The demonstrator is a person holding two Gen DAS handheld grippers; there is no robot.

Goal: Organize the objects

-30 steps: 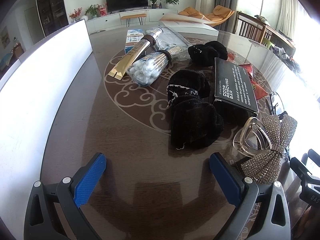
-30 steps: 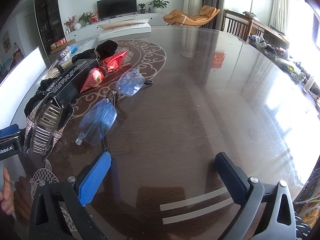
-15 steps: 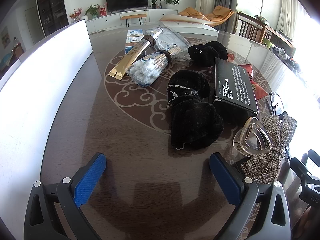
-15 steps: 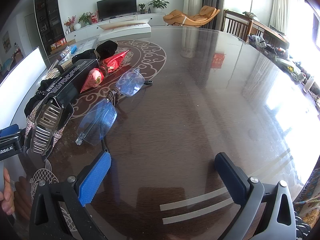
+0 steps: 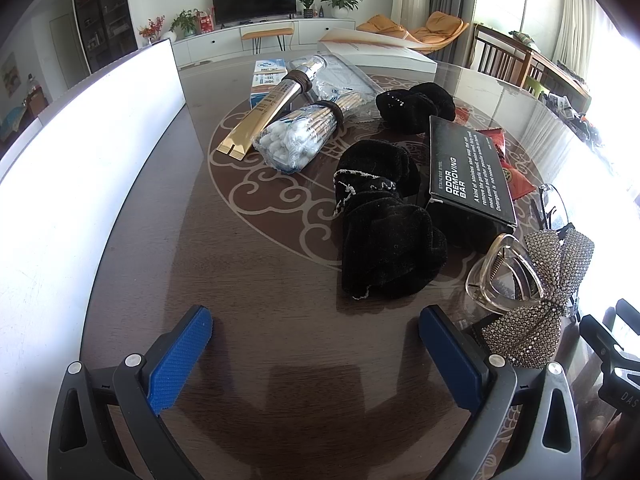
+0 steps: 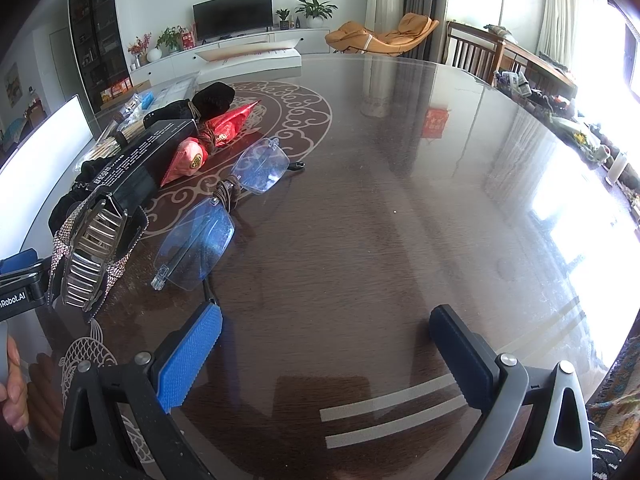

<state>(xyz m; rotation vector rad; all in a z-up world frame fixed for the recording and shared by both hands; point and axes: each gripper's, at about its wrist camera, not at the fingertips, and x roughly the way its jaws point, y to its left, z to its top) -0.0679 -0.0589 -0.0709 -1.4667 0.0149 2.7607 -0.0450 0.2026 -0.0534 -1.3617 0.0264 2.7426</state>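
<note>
My left gripper [image 5: 316, 344] is open and empty, low over the dark table, short of a black scrunchie [image 5: 388, 220]. Beyond lie a black box [image 5: 468, 168], a second black scrunchie [image 5: 416, 106], a bag of cotton swabs [image 5: 296, 140] and a gold tube [image 5: 264, 120]. A rhinestone bow hair clip [image 5: 532, 280] lies at the right. My right gripper [image 6: 324, 344] is open and empty over bare table. Rimless glasses [image 6: 228, 208] lie ahead to its left, beside the hair clip [image 6: 92, 252], the black box [image 6: 140, 164] and red packets [image 6: 216, 140].
A white panel [image 5: 80, 152] stands along the table's left edge. A white flat box [image 5: 376, 52] and a blue-white carton [image 5: 266, 76] lie at the far side. White tape strips [image 6: 392, 412] lie near my right gripper. The table's right half [image 6: 440, 200] holds only reflections.
</note>
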